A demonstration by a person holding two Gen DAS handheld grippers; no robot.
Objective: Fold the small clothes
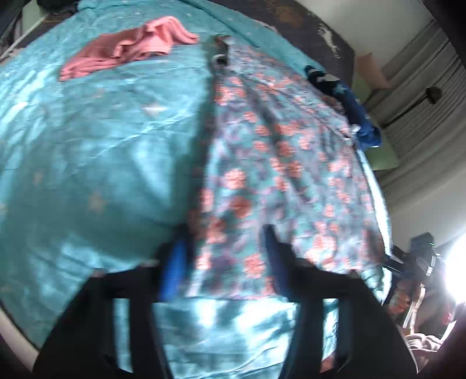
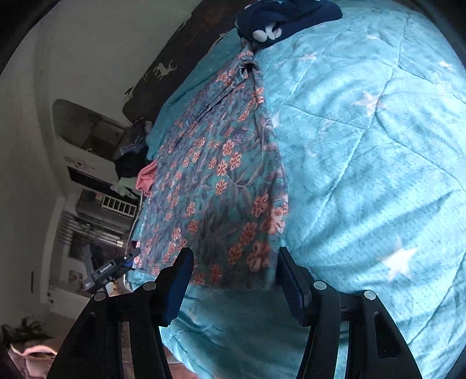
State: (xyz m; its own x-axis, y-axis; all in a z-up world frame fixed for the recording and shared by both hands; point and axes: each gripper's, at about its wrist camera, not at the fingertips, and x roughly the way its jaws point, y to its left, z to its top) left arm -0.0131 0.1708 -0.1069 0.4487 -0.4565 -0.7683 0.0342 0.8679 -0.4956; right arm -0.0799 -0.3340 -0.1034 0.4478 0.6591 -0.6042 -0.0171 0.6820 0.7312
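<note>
Floral garment: lying flat on bed, long axis running away from me; I'm holding both hand-held grippers, left and right, open at its near hem.

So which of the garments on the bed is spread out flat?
The floral garment, spread flat right before both tongs. The pink one and navy one lie crumpled at the far end.

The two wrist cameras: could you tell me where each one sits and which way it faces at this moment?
Left wrist: on the left gripper, looking along the bed over the floral garment; both open fingers show, the right gripper at right.
Right wrist: on the right gripper, open at the garment's near edge; the left gripper at left.
Shared: floral garment, teal quilt, pink cloth, navy clothes.
</note>
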